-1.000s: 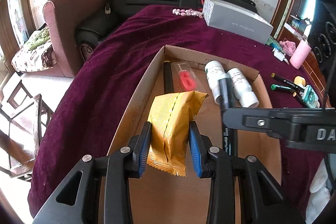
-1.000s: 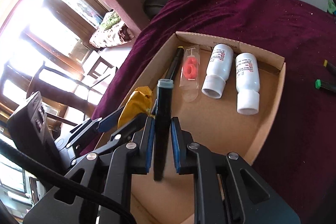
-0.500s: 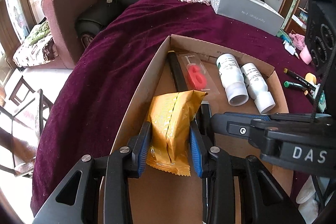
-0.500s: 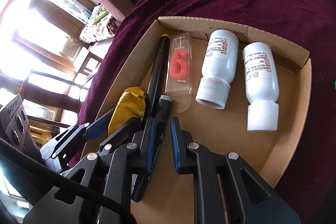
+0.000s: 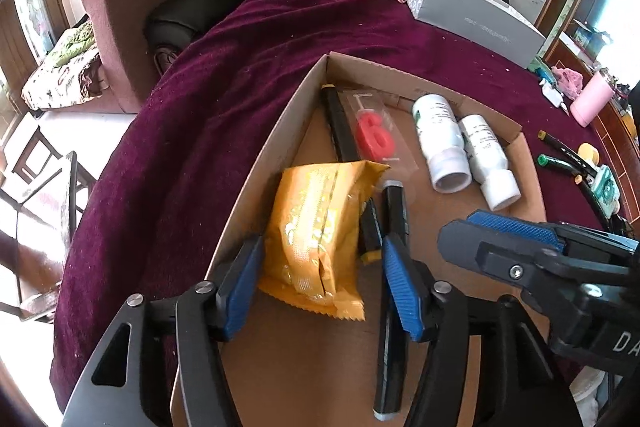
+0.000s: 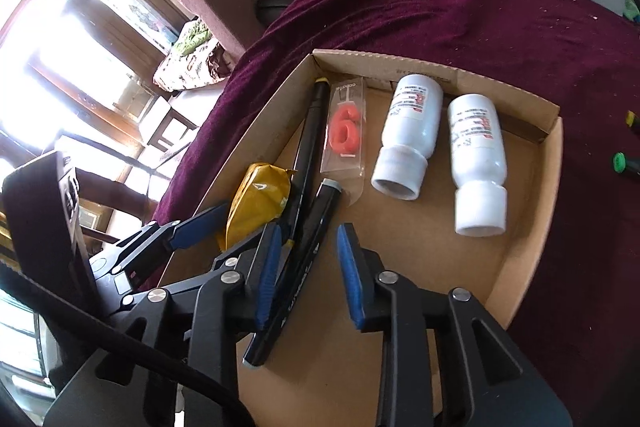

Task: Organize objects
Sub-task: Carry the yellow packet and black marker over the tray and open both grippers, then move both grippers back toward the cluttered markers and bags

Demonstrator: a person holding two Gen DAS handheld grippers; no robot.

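Six things now lie in my shallow cardboard tray (image 6: pixel 532 227), frame centre: yellow foil packet (image 5: pixel 316 227), black marker (image 6: pixel 296 267) and four others. My left gripper (image 5: pixel 320 283) and right gripper (image 6: pixel 308 275) have just been opening, pads clear. Loose markers (image 5: pixel 560 153) wait at right.

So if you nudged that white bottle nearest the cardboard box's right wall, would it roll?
Probably: the white bottle is round and lies on its side on the box floor. Likely light plastic, so it would shift easily.
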